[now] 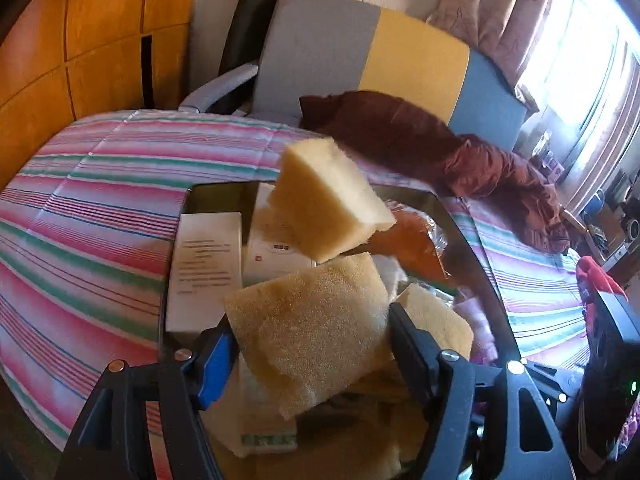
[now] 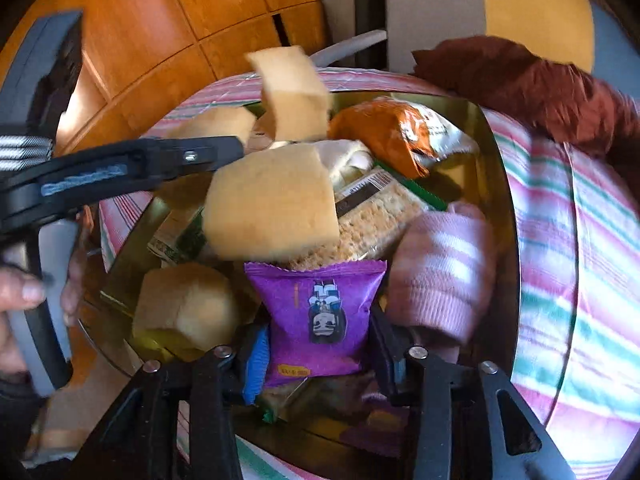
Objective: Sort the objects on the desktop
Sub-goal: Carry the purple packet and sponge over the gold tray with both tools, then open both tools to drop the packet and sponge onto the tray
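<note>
Striped pink, green and white cloth point(image 1: 92, 208) over the whole surface, running out of frame at left and bottom. On it, shallow dark glossy tray point(image 2: 500, 208), near rim cut off behind both tools. Rust-brown crumpled fabric point(image 1: 460, 148) beyond the tray's far right corner.

Tray crowded, little bare floor visible; open cloth along its left and right rims.

Left gripper point(image 1: 310, 344): pinching a large tan coarse foam sponge block point(image 1: 312, 336) between blue-padded and black fingers, held tilted over the tray's near edge. Second pale yellow sponge block point(image 1: 332, 204) above the pile, blurred; contact with anything underneath not readable.

Right gripper point(image 2: 318, 344): clamped on a purple foil snack packet with cartoon figure point(image 2: 320, 312), packet upright over the near rim.

Only in right view: pink-and-white striped knit roll point(image 2: 440, 272) at right rim, cracker pack in clear wrap point(image 2: 376, 216) mid-tray, orange snack bag point(image 2: 384, 132) at far edge, rounded sponge lump point(image 2: 188, 308) at near left corner, bare hand point(image 2: 24, 292) on the left tool's handle.

Only in left view: white printed carton point(image 1: 208, 264) along the left rim, text unreadable.
</note>
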`<state>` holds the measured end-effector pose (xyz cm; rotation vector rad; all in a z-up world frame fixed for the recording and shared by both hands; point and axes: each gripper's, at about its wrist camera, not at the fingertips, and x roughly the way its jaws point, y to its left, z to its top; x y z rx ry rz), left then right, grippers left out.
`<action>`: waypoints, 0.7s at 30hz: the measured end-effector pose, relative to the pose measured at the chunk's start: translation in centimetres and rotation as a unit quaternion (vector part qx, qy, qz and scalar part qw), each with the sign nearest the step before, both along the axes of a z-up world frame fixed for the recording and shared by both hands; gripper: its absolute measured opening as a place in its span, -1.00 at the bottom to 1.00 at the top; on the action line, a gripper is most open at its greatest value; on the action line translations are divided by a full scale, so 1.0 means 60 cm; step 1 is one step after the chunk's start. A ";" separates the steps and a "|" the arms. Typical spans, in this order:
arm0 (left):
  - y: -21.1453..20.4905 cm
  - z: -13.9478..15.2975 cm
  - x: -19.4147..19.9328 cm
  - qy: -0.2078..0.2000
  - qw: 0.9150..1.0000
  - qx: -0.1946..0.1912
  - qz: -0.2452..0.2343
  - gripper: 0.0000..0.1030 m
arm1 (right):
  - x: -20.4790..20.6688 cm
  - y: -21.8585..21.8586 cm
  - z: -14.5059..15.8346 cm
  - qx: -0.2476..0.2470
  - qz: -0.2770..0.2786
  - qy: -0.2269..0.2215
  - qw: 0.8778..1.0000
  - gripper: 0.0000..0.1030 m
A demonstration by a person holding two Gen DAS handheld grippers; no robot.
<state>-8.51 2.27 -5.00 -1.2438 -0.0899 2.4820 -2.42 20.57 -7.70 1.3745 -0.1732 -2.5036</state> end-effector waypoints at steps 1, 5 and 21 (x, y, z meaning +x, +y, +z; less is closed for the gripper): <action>-0.003 0.004 0.006 0.004 1.000 -0.001 -0.001 0.41 | 0.003 0.003 0.004 -0.003 -0.005 0.004 1.000 -0.10; -0.020 0.012 0.031 0.019 1.000 -0.008 -0.006 0.46 | 0.011 0.010 0.018 -0.014 -0.015 0.016 1.000 0.13; 0.000 -0.029 0.059 0.030 0.999 -0.027 -0.013 0.41 | 0.049 0.002 0.066 -0.011 -0.046 0.067 0.997 0.23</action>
